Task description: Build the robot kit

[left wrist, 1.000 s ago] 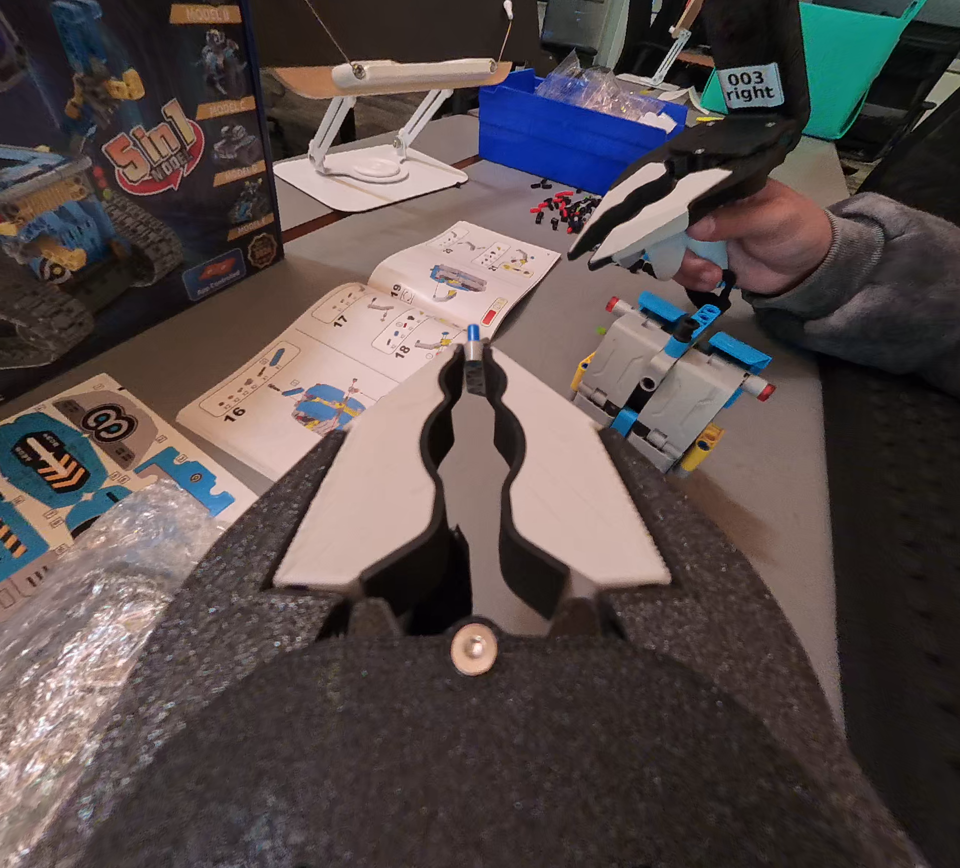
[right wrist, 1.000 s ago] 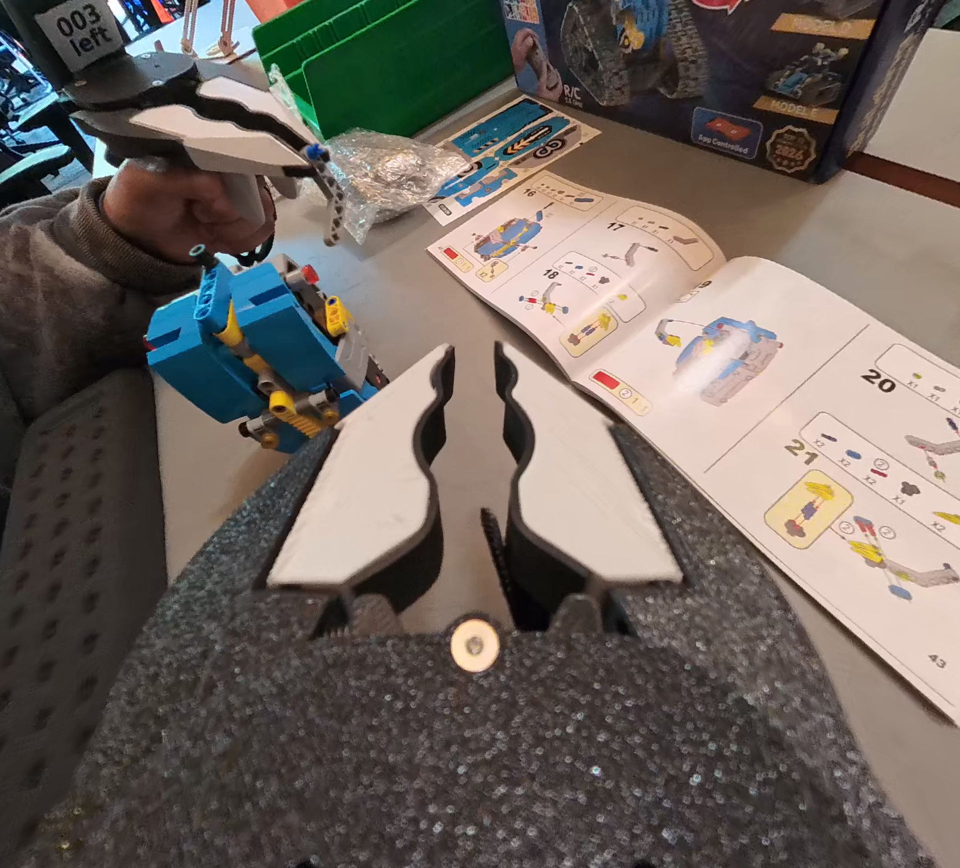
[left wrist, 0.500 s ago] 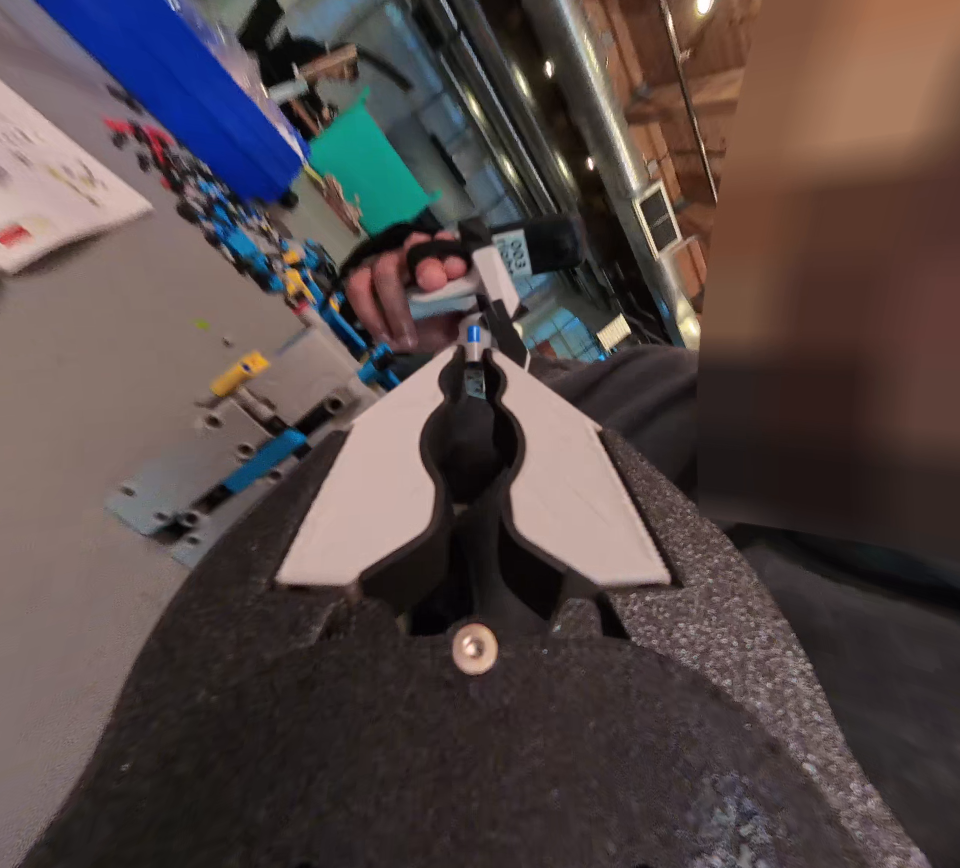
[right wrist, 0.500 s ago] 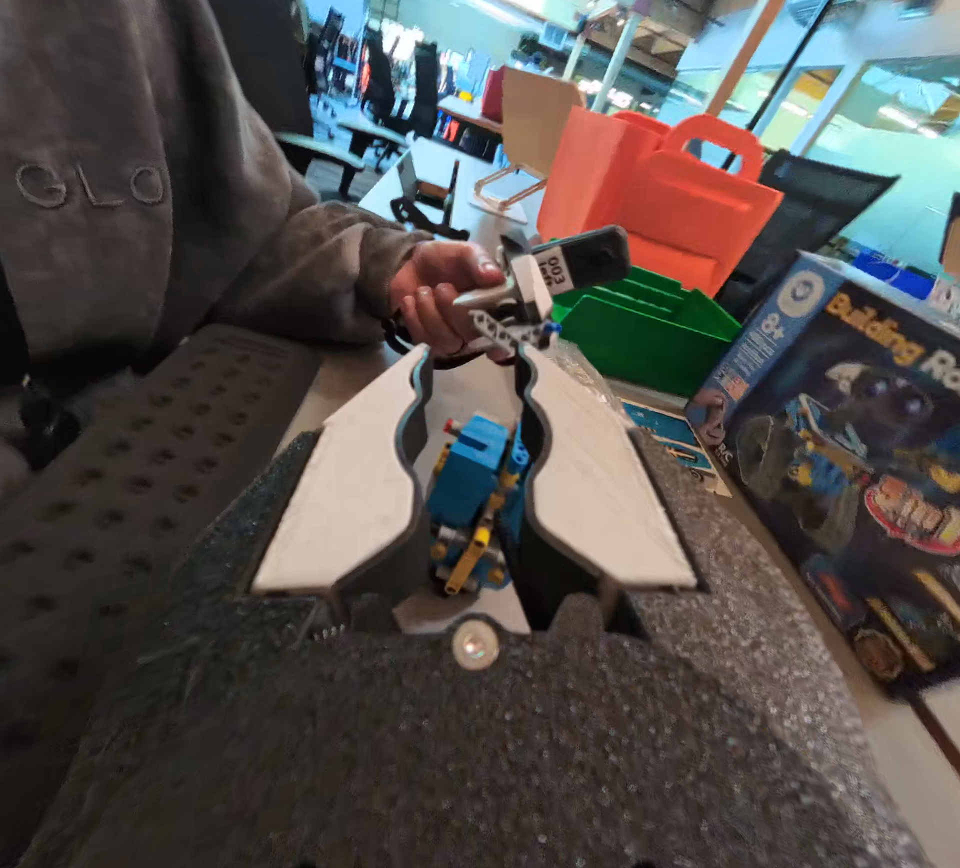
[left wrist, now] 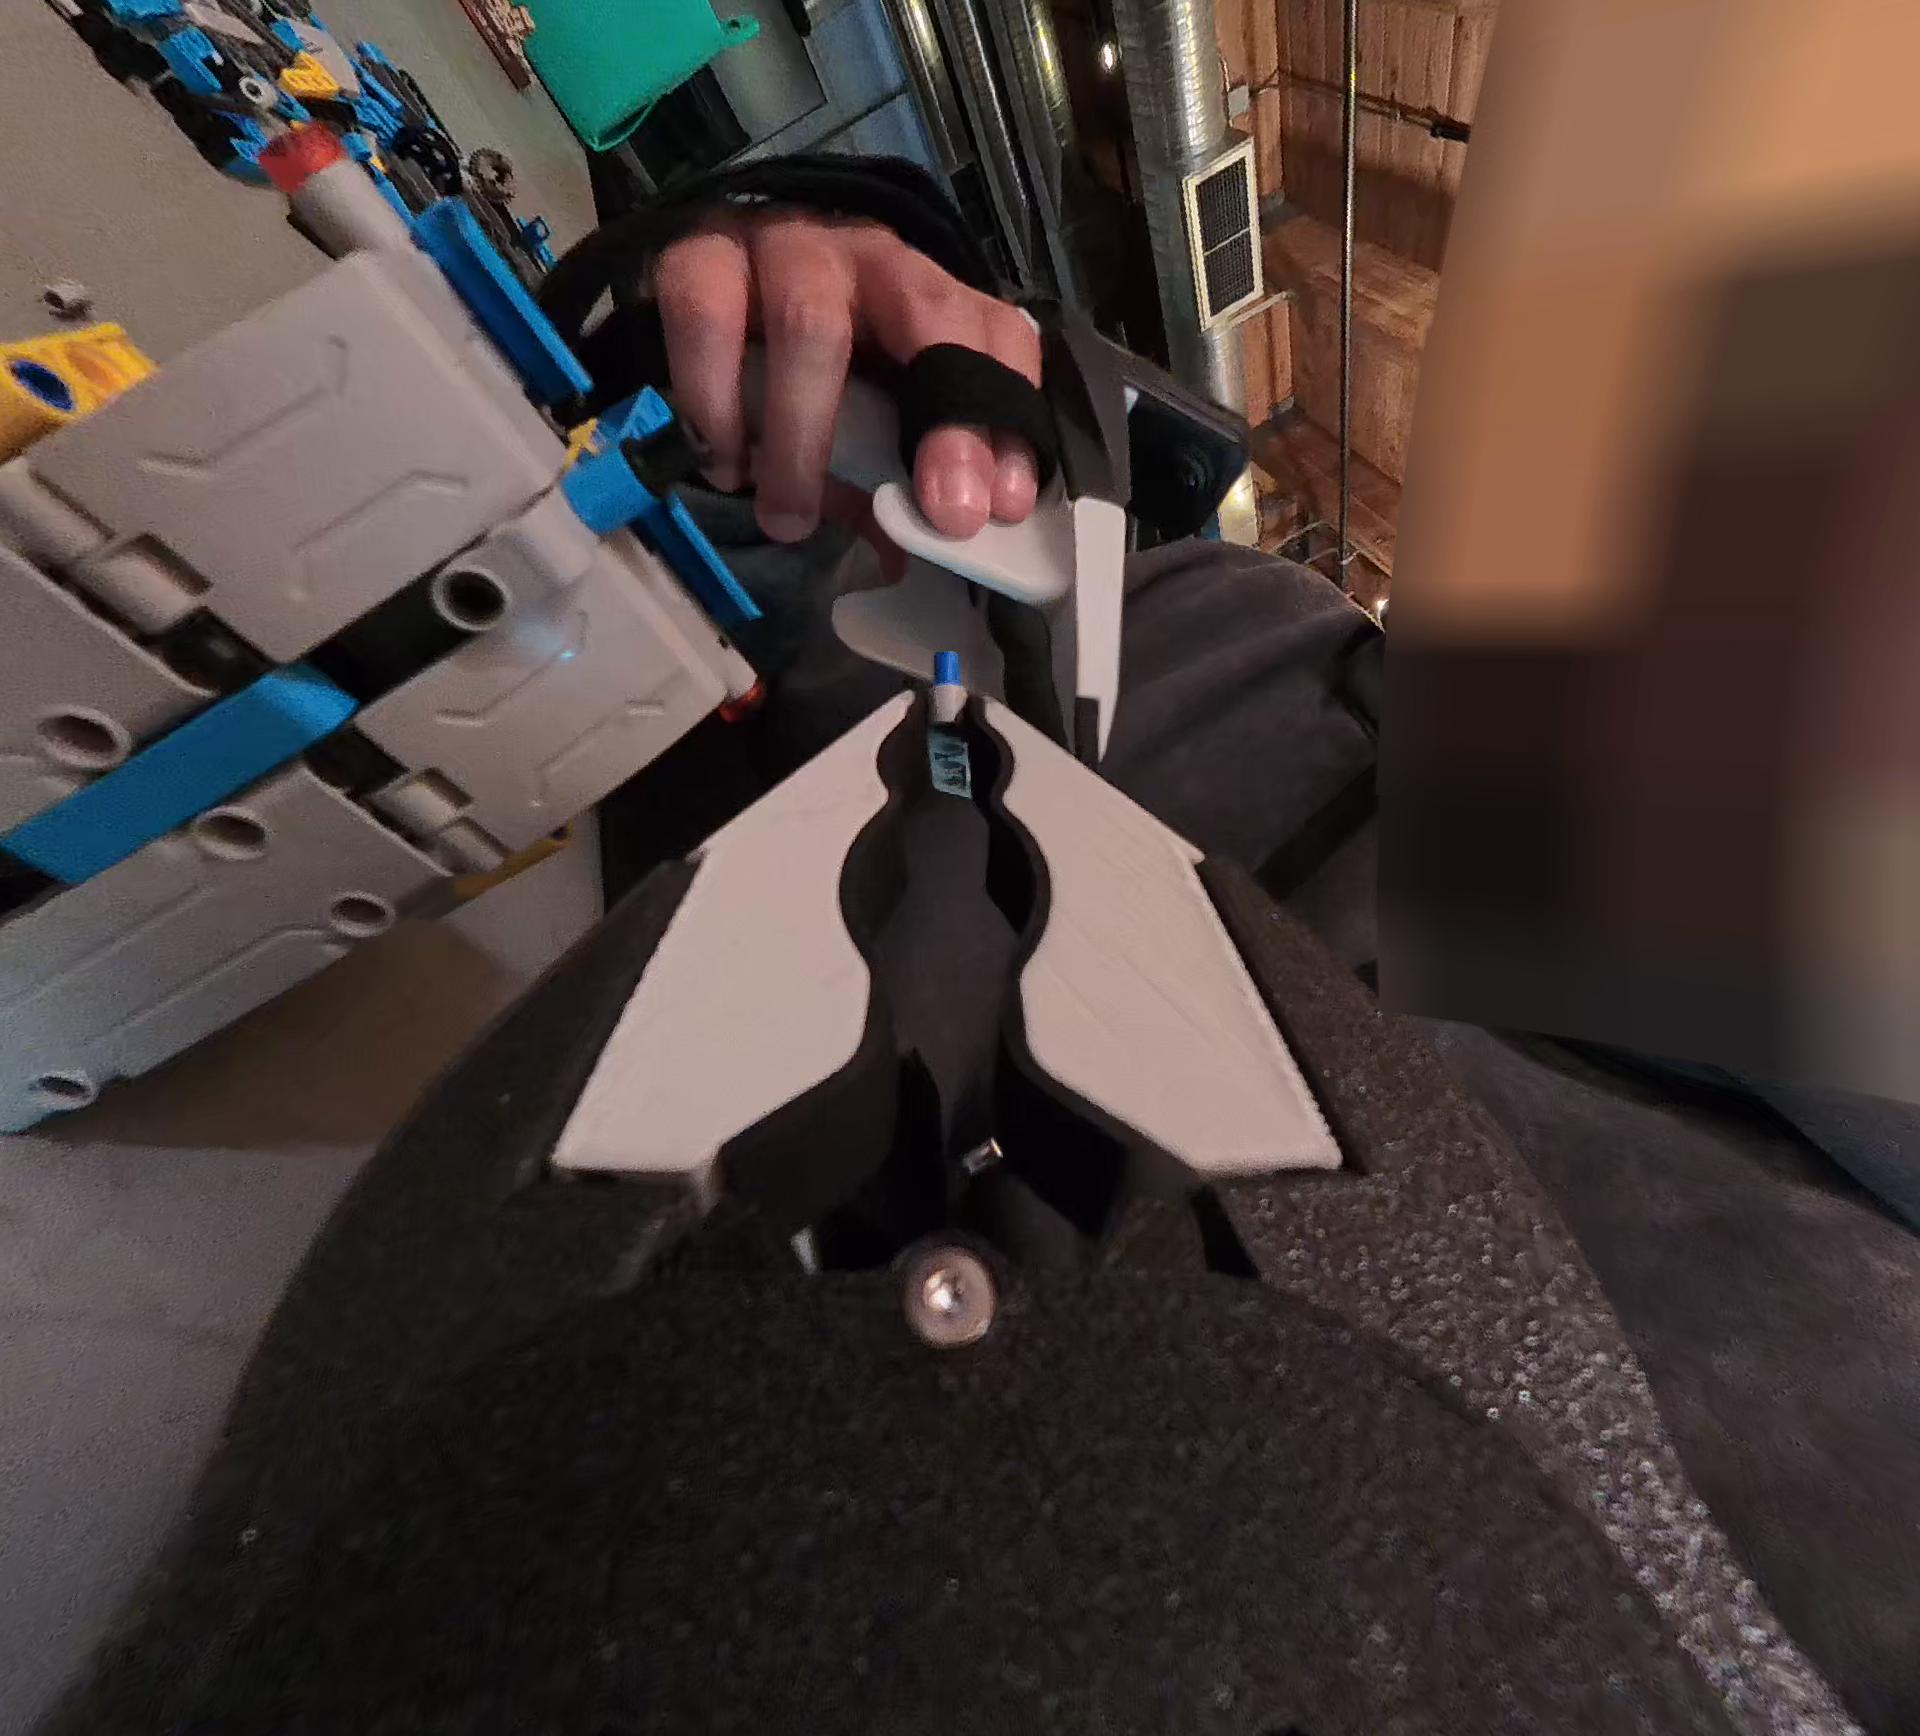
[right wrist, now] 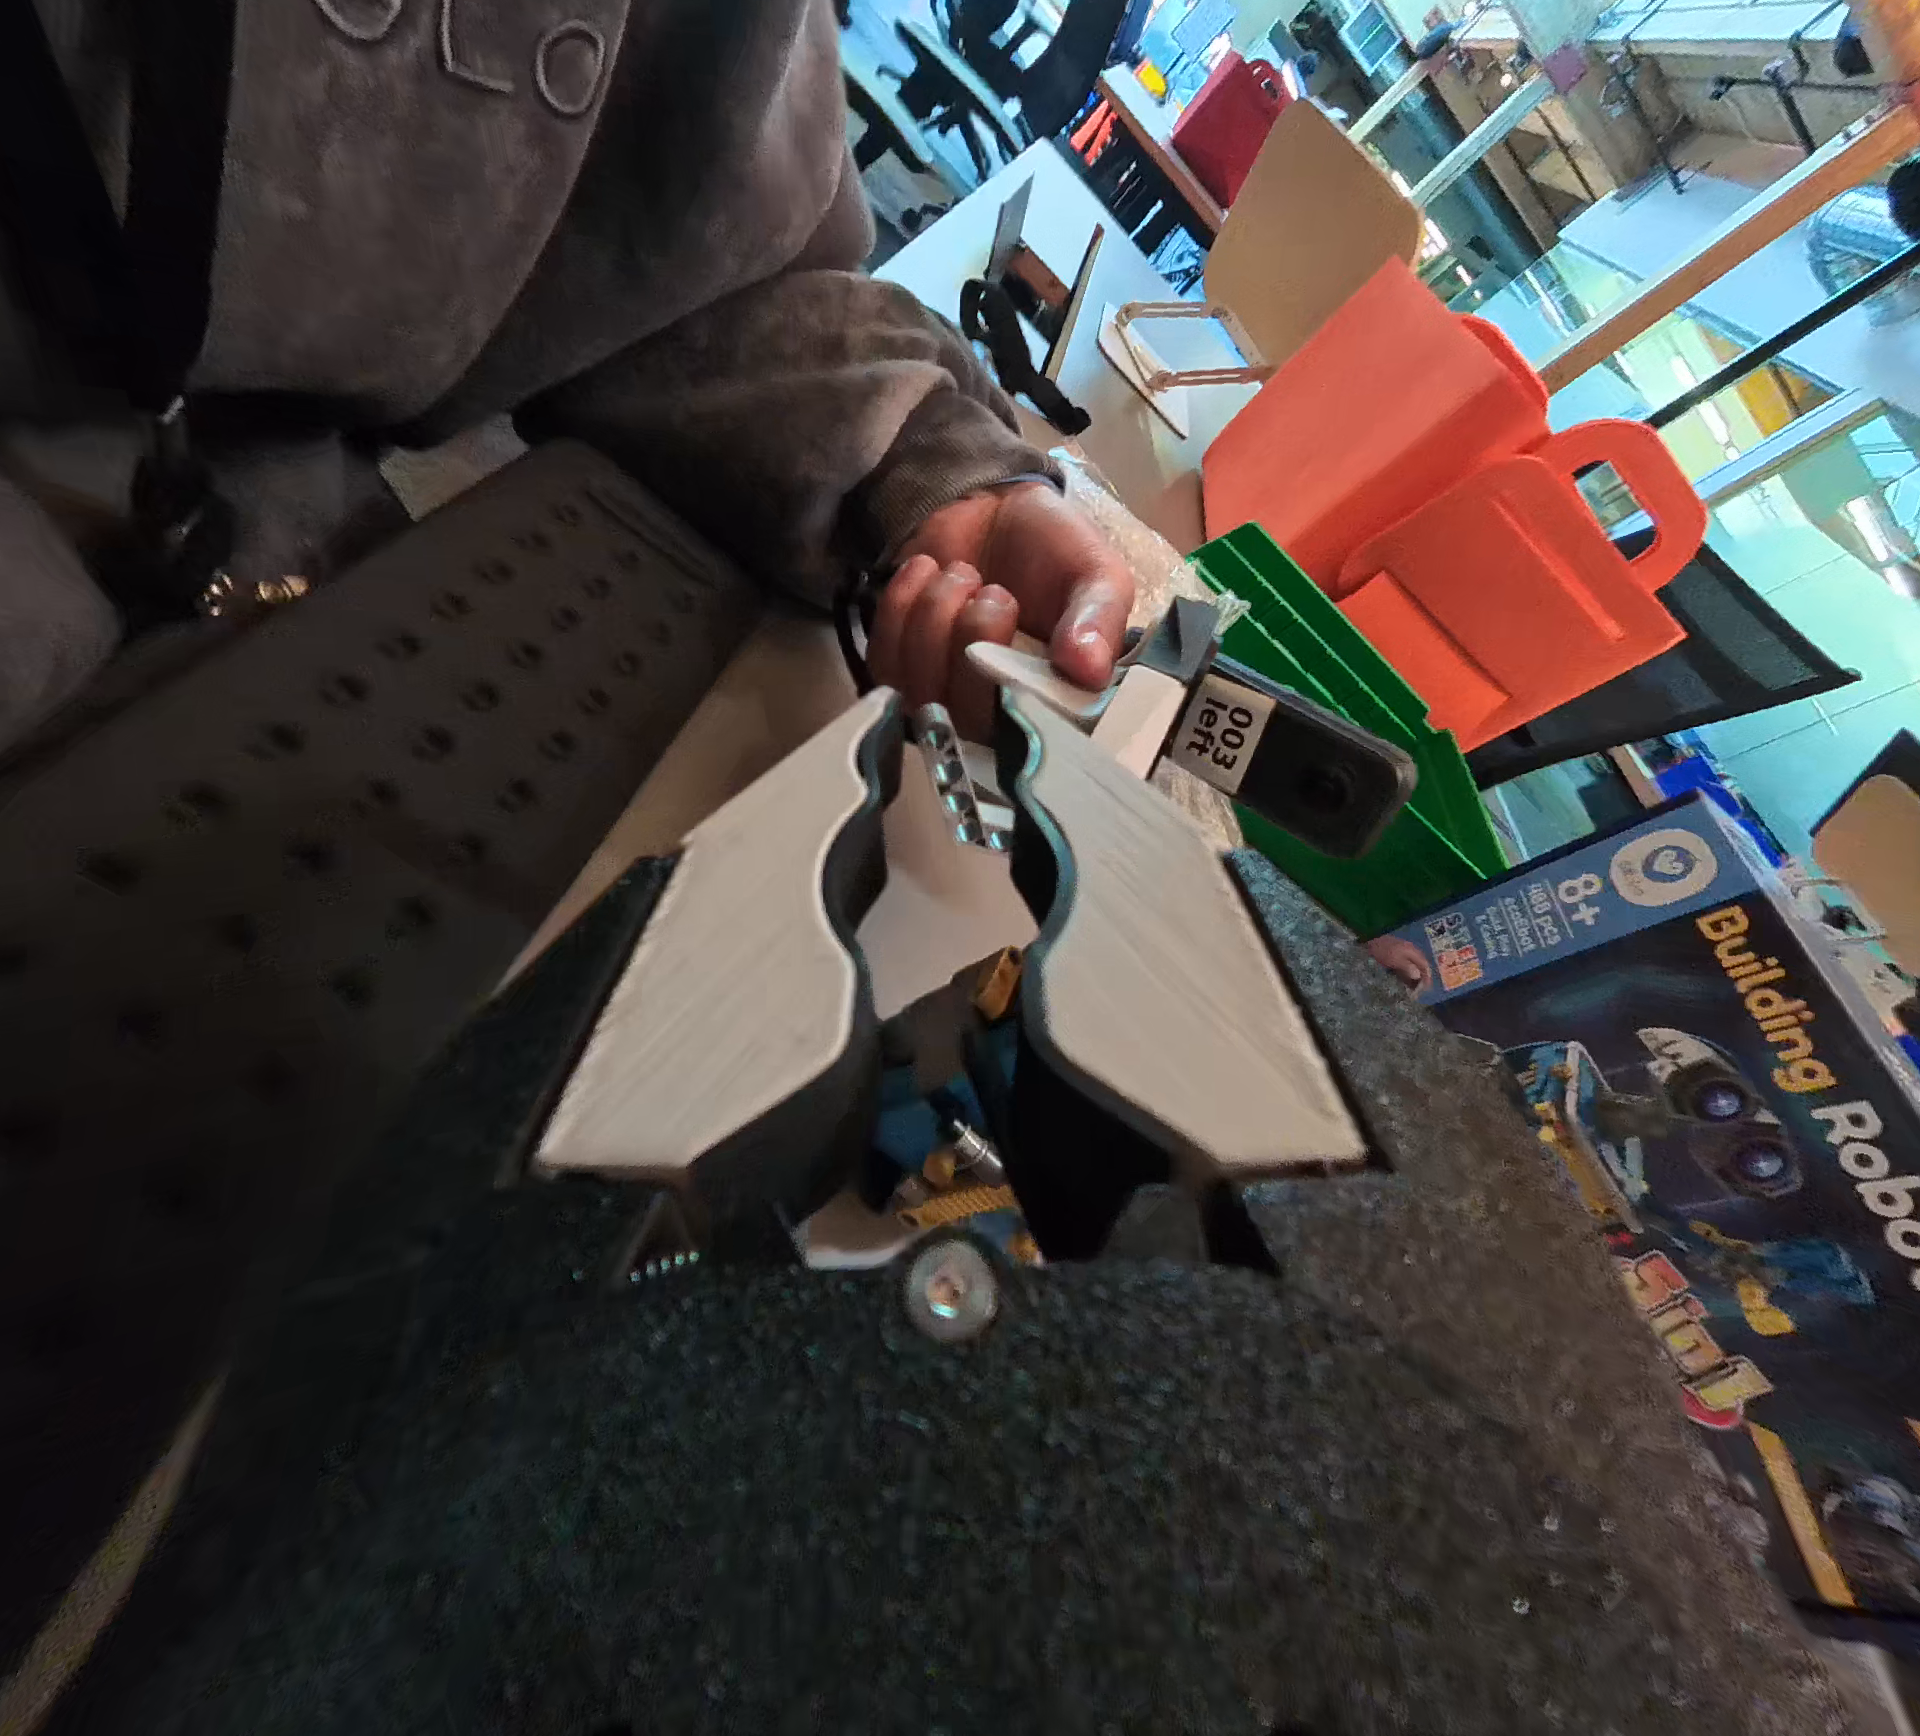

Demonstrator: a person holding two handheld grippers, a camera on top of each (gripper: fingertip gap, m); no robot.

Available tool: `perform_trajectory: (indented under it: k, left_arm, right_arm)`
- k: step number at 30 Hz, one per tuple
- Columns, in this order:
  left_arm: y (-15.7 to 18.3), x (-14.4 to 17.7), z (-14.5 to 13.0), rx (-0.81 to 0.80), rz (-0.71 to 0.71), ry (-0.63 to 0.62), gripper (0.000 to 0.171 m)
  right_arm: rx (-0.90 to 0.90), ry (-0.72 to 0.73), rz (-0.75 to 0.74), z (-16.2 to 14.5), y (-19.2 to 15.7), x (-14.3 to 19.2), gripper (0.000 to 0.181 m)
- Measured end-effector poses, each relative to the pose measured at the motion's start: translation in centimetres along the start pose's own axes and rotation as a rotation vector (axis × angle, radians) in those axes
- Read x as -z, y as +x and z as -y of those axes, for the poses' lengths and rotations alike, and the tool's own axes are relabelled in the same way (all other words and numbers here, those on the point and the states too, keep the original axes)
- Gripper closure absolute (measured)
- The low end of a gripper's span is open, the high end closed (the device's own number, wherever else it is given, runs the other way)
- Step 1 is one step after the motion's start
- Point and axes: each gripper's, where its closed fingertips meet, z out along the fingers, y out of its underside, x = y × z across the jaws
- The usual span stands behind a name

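My left gripper (left wrist: 948,718) is shut on a thin grey beam (left wrist: 943,710) with a blue pin at its tip. The beam points at my right gripper (left wrist: 997,668), whose white fingers (left wrist: 1096,626) stand on either side of the pin. In the right wrist view my right gripper (right wrist: 948,718) is open, and the holed grey beam (right wrist: 954,787) lies in the gap between its tips. I cannot tell if they touch it. A hand (right wrist: 997,585) holds the left gripper just behind. A grey and blue brick model (left wrist: 312,595) lies on the table beside both grippers and shows under the right fingers (right wrist: 935,1130).
A dark kit box (right wrist: 1714,1115), green bins (right wrist: 1340,710) and orange bags (right wrist: 1455,523) stand behind the left gripper. A dark perforated mat (right wrist: 312,803) lies by the person's grey sleeve. Loose blue and black parts (left wrist: 208,55) lie beyond the model on the grey table (left wrist: 156,1271). Both grippers' tips are close together, under 4 cm apart.
Both grippers have swung round to face each other and closed in. The beam in the left gripper now sits between the right gripper's open fingertips. The model is much nearer.
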Motion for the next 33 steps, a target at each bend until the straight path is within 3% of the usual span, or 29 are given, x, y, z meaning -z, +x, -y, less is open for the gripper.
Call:
perform_trajectory:
  k: [14,33]
  left_arm:
    - [0.2,-0.7,-1.2,0.007,-0.036,-0.066,0.166]
    - [1.0,-1.0,-2.3,-0.017,-0.081,-0.123,0.166]
  right_arm:
    - [0.037,-0.049,0.035,-1.2,-1.2,-0.4,0.172]
    - [0.074,-0.006,0.034,0.6,-2.0,-0.7,0.174]
